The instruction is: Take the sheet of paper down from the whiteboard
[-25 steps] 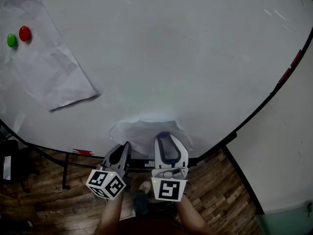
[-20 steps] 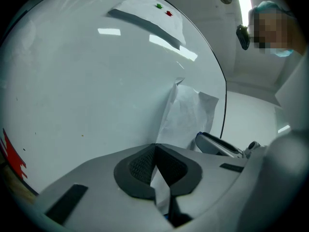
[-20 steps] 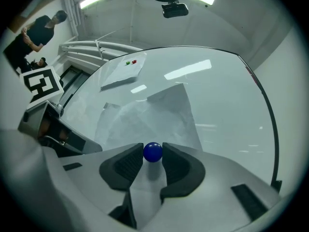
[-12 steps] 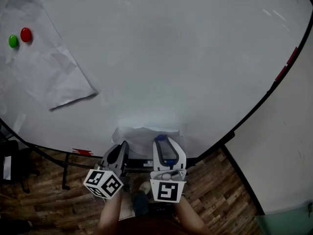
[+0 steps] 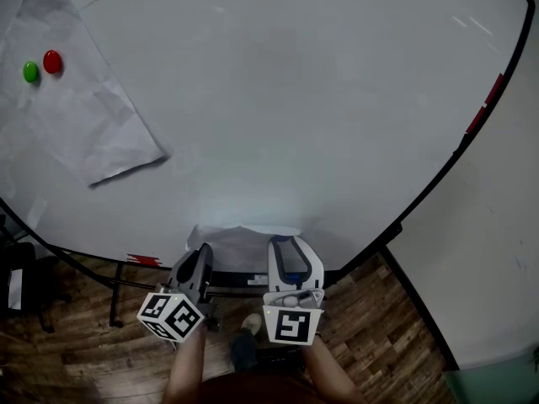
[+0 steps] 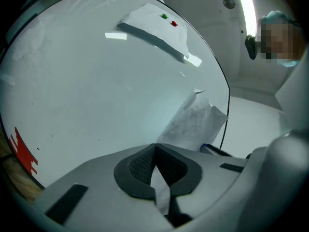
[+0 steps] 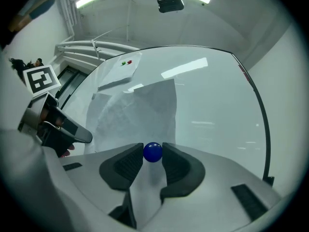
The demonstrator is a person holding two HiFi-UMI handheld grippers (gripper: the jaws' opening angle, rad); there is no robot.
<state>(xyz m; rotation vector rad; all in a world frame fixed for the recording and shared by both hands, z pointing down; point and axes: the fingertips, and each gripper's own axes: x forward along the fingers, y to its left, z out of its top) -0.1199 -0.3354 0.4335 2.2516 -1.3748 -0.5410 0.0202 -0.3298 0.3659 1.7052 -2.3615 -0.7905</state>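
Left tool (image 6: 155,146) clenched tight on thin edge of crumpled white paper sheet (image 6: 195,122), low at whiteboard (image 5: 295,99) bottom rim. Right tool (image 7: 153,154) part-open, grasping glossy round blue magnet (image 7: 153,151), paper sheet just behind. Whiteboard smooth, black-rimmed. Second sheet (image 5: 84,133) creased, upper left, under red magnet (image 5: 52,61), green magnet (image 5: 31,71).

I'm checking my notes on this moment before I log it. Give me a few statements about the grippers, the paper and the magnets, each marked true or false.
1. The right gripper grips a blue round magnet between its jaws. True.
2. The left gripper stands wide open. False: it is shut on the crumpled white paper sheet.
3. A second white paper sheet hangs at the upper left of the whiteboard in the head view. True.
4. In the head view, the green magnet on that sheet sits right of the red magnet. False: it sits left of it.
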